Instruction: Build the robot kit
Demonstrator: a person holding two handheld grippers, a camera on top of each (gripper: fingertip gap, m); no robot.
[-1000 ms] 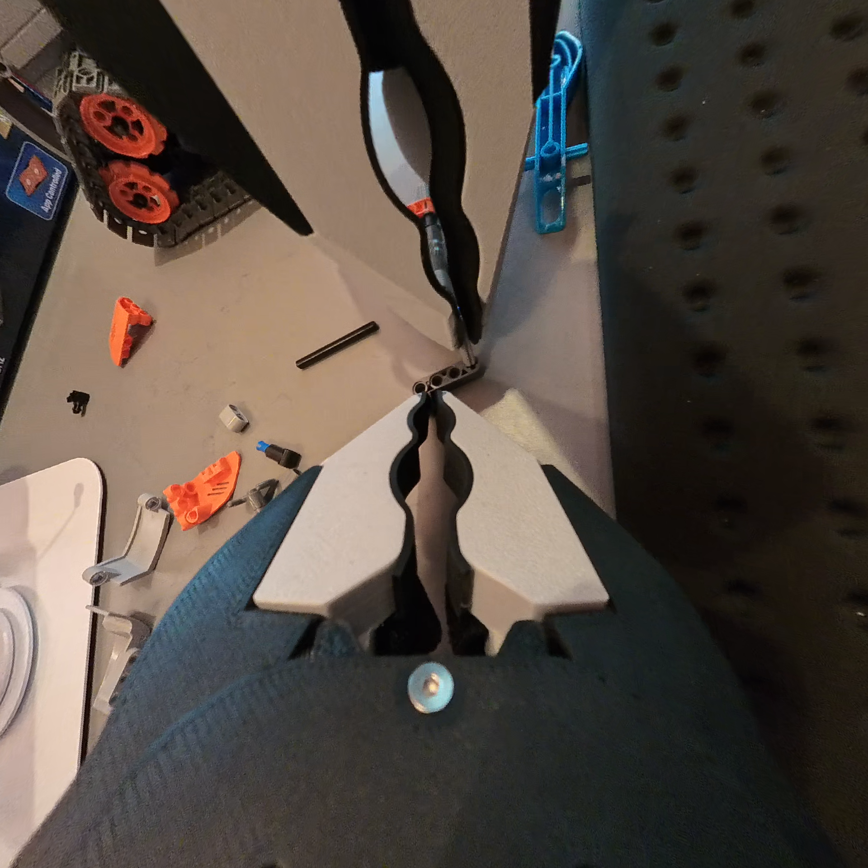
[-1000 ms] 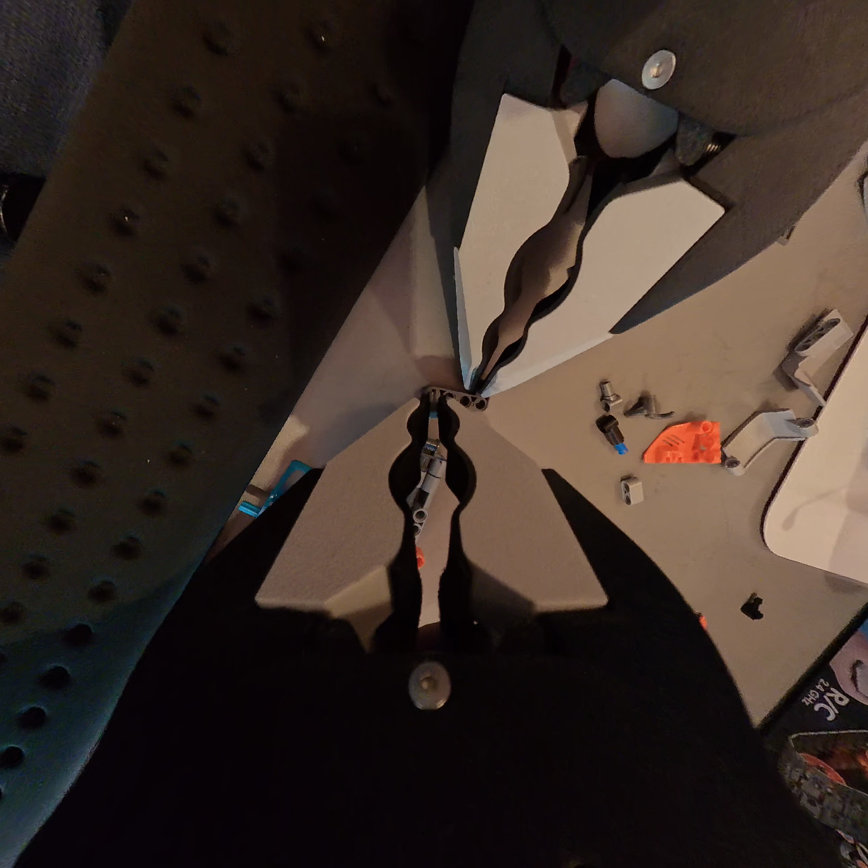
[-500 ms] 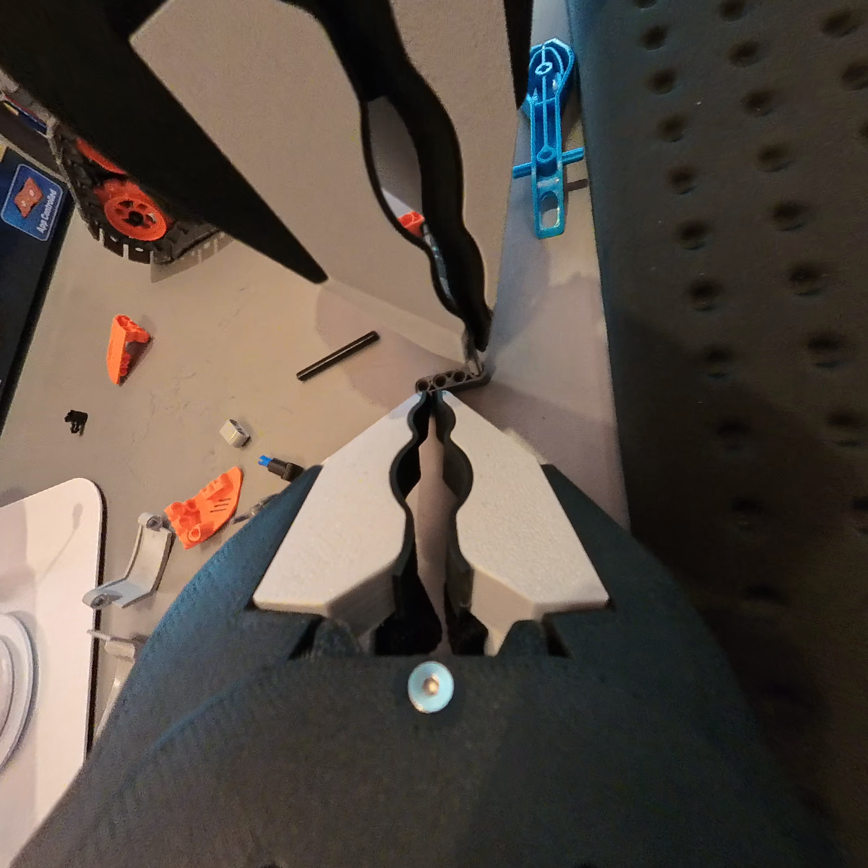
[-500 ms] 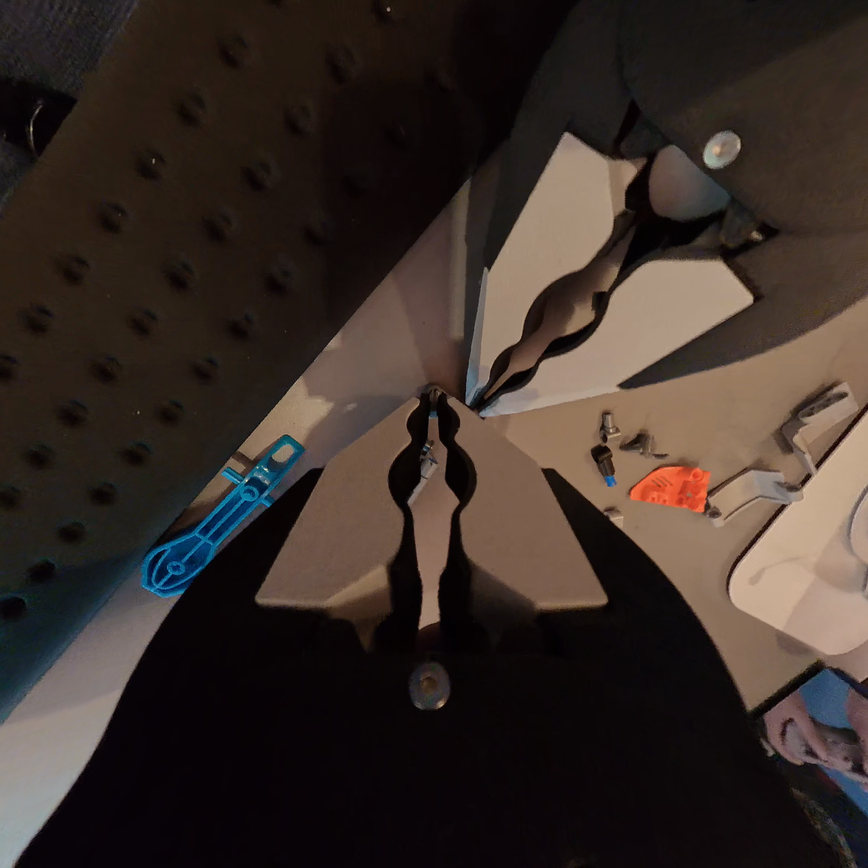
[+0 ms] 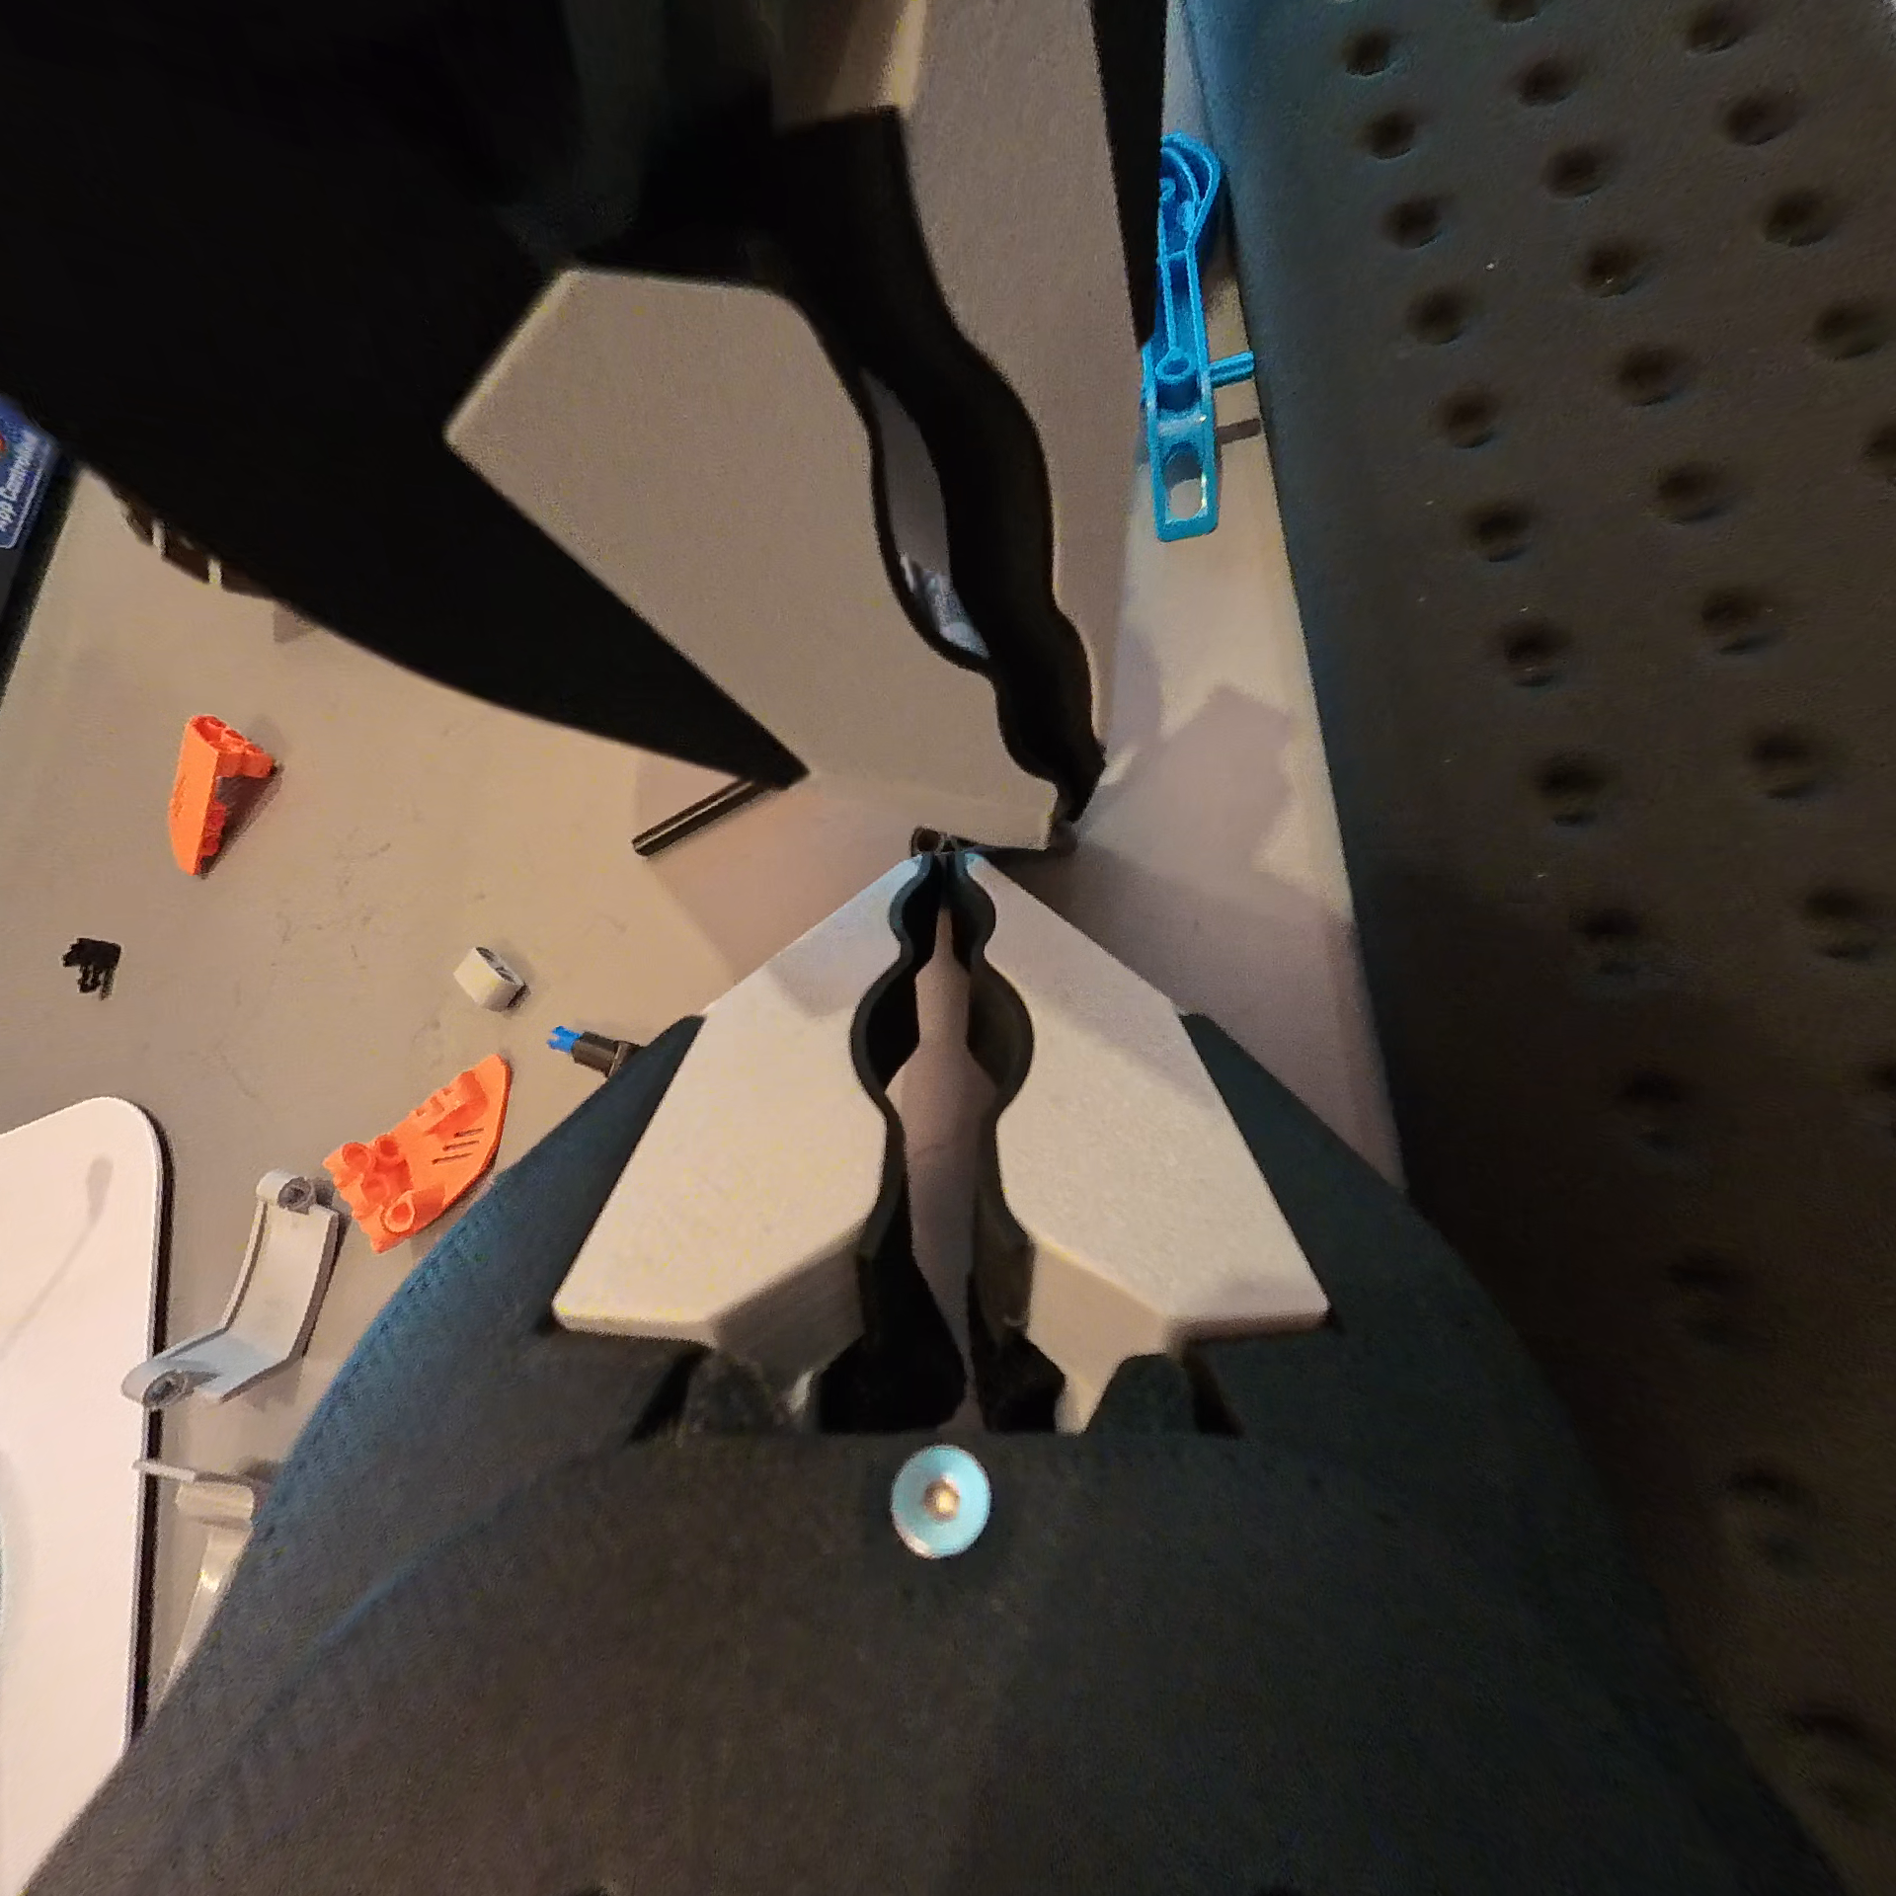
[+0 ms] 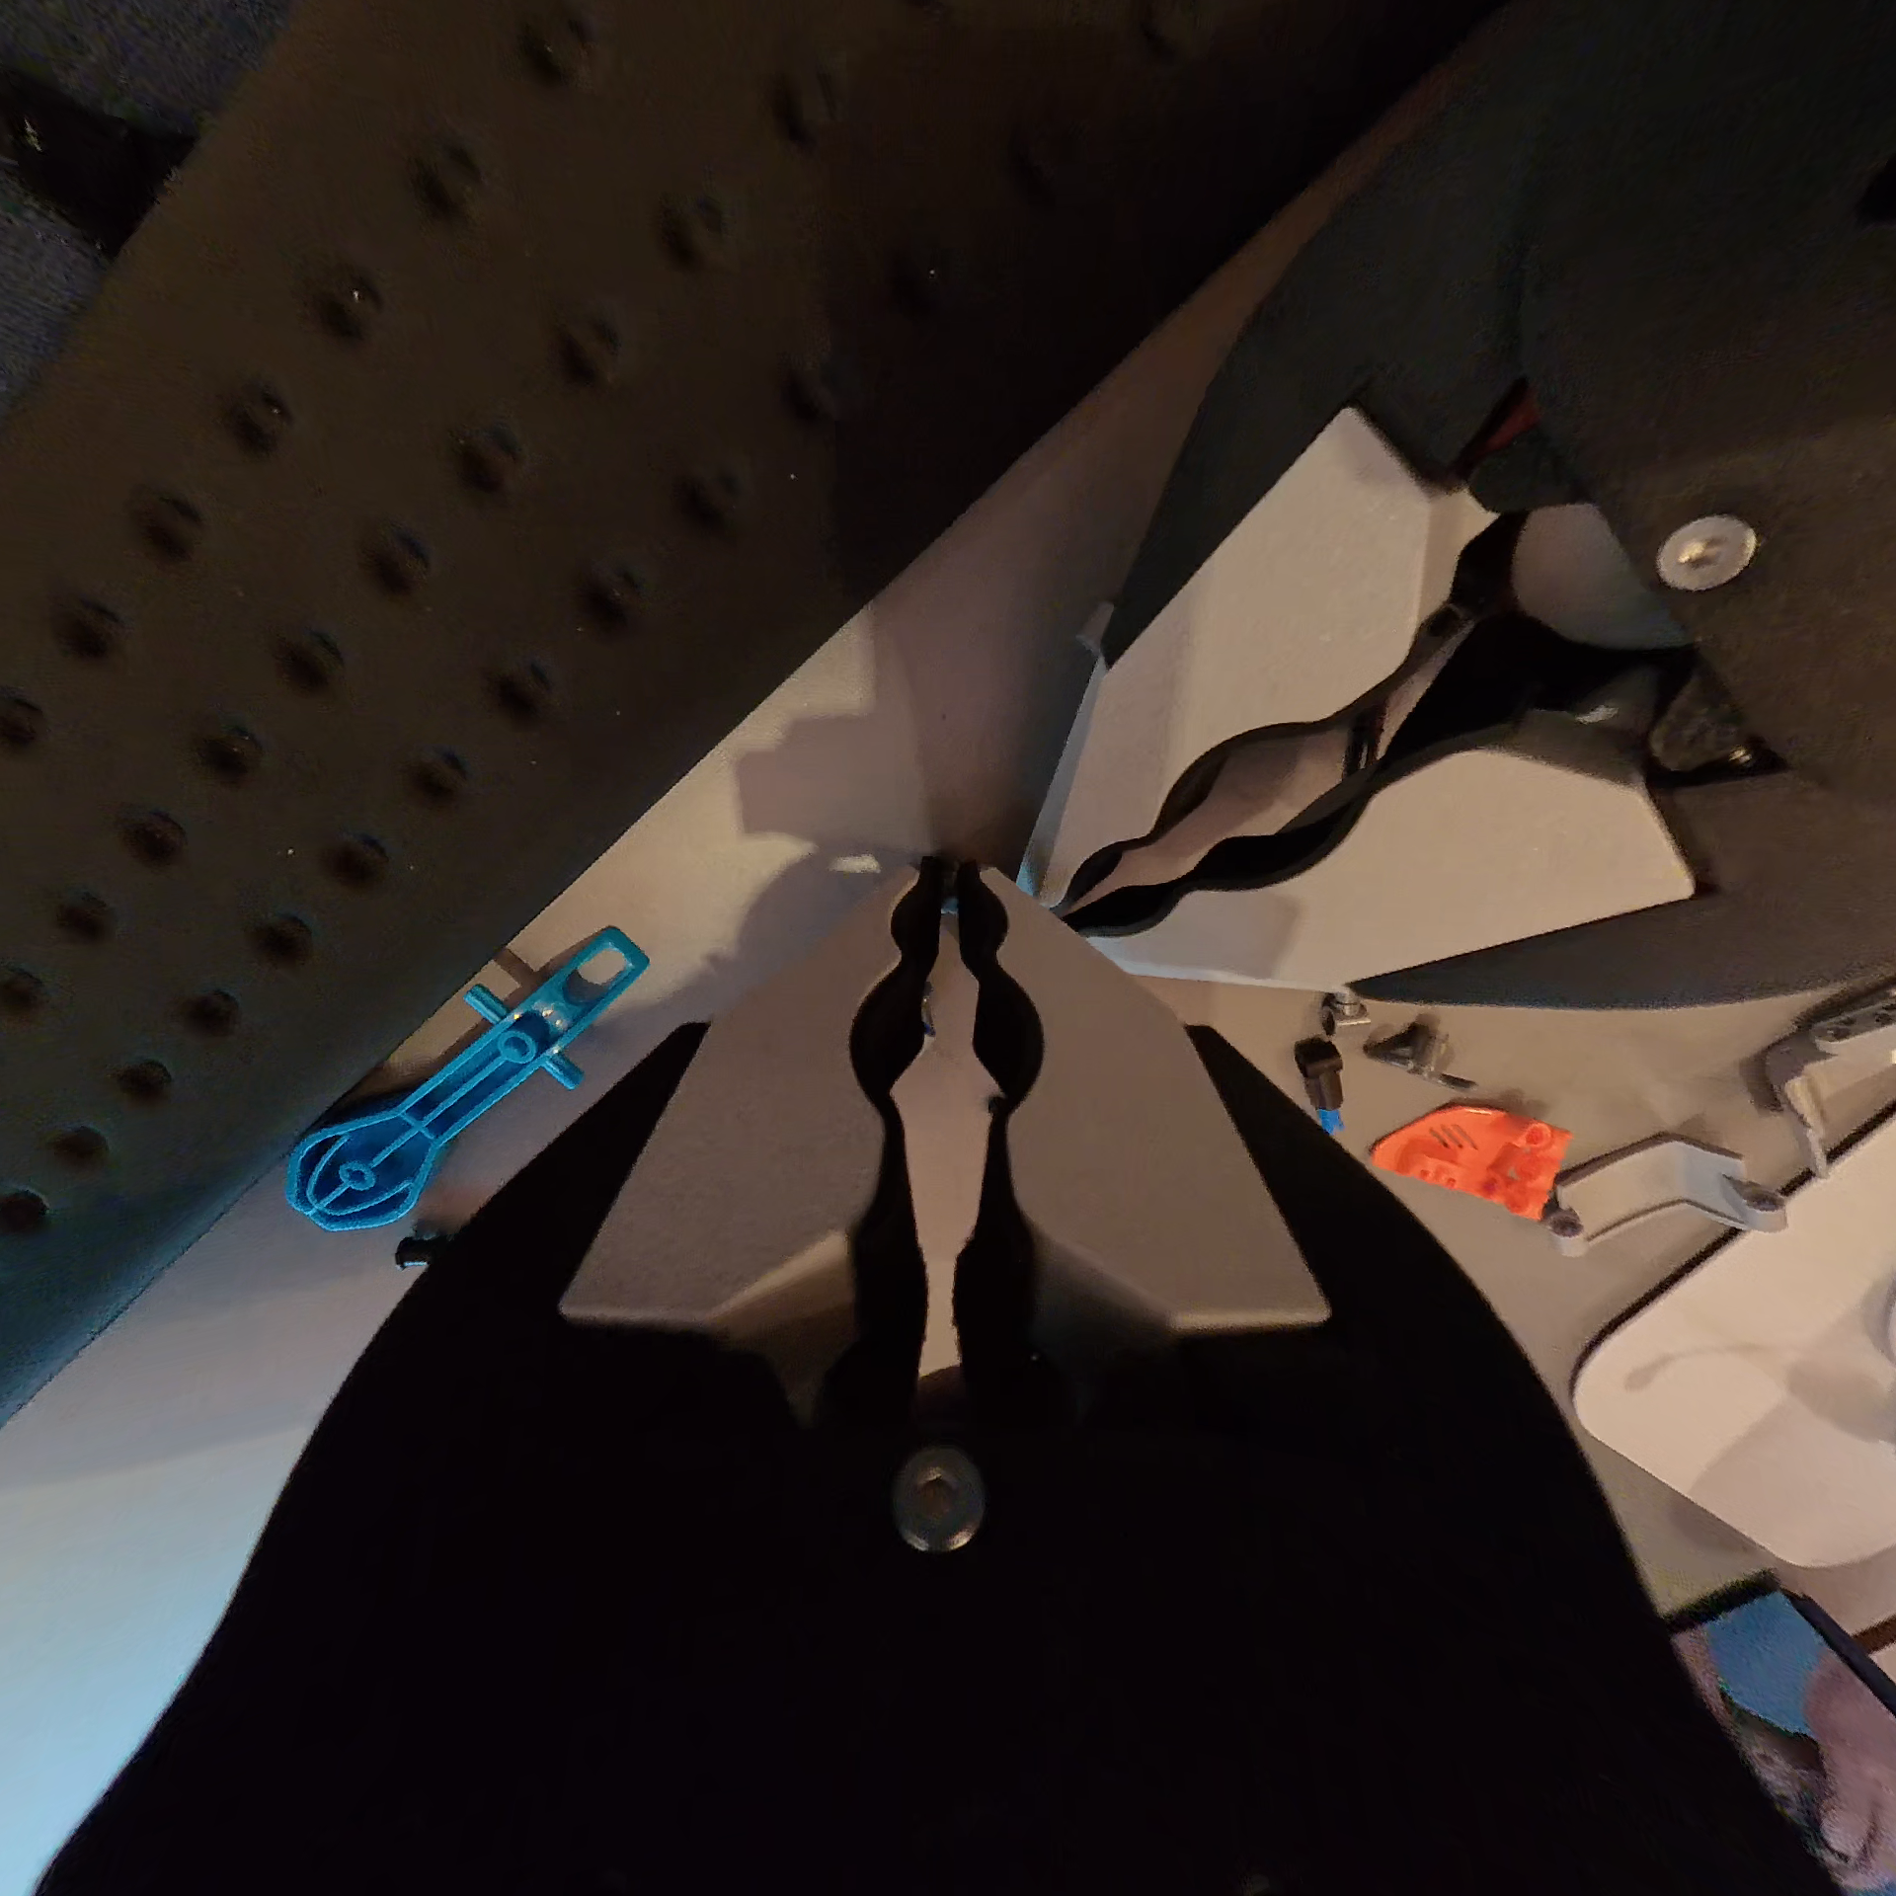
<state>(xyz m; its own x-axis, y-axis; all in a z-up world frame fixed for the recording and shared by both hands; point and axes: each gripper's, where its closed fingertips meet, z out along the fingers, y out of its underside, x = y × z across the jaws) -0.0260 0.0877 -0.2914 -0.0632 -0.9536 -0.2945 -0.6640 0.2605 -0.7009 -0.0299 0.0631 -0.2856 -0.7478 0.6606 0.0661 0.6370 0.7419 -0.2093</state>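
On the grey table [image 5: 359, 872], both grippers [image 5: 946, 857] [image 6: 949, 872] pinch one small dark beam [image 5: 939, 841].

right gripper [image 5: 1067, 811] swung over small grey beam [image 5: 939, 841] | now hides tracked wheels | blue tool [image 6: 462, 1088] uncovered

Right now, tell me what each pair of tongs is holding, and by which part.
The left tongs pinch one end of a small dark holed beam. The right tongs are shut on a thin grey-and-blue piece, gripped at its tip.
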